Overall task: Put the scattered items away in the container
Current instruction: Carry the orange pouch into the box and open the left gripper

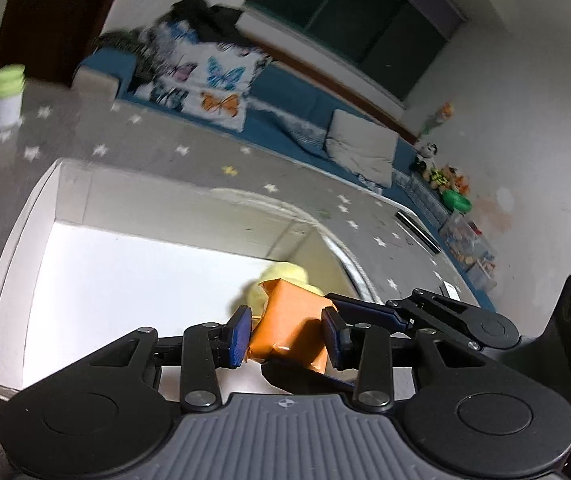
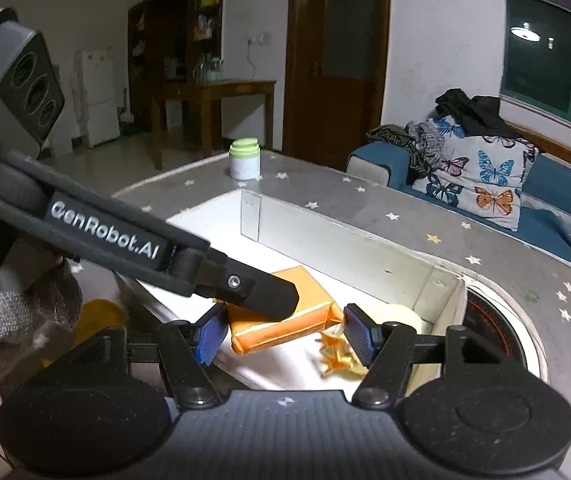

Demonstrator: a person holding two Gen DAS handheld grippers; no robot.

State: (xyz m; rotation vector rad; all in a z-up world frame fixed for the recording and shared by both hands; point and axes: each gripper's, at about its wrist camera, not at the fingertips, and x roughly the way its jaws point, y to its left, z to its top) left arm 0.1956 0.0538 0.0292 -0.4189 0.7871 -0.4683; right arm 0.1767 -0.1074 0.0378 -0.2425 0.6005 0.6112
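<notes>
An orange wrapped packet point(image 1: 291, 326) sits between the blue pads of my left gripper point(image 1: 287, 332), over the white open box point(image 1: 25, 224). The pads stand close to its sides; the grip looks shut on it. A pale yellow soft item point(image 1: 283, 276) lies in the box behind the packet. In the right wrist view the same packet point(image 2: 281, 320) lies over the box floor point(image 2: 285, 364), with the left gripper's finger point(image 2: 261, 292) across it. My right gripper point(image 2: 281, 338) is open wide around the packet. A small orange ribbon bow point(image 2: 337, 354) lies by the right pad.
A white jar with a green lid point(image 2: 244, 159) stands on the grey star-patterned tabletop point(image 2: 385, 216) beyond the box. A round black inset with a white rim point(image 2: 497, 332) lies right of the box. A blue sofa with a butterfly blanket point(image 2: 481, 176) stands behind.
</notes>
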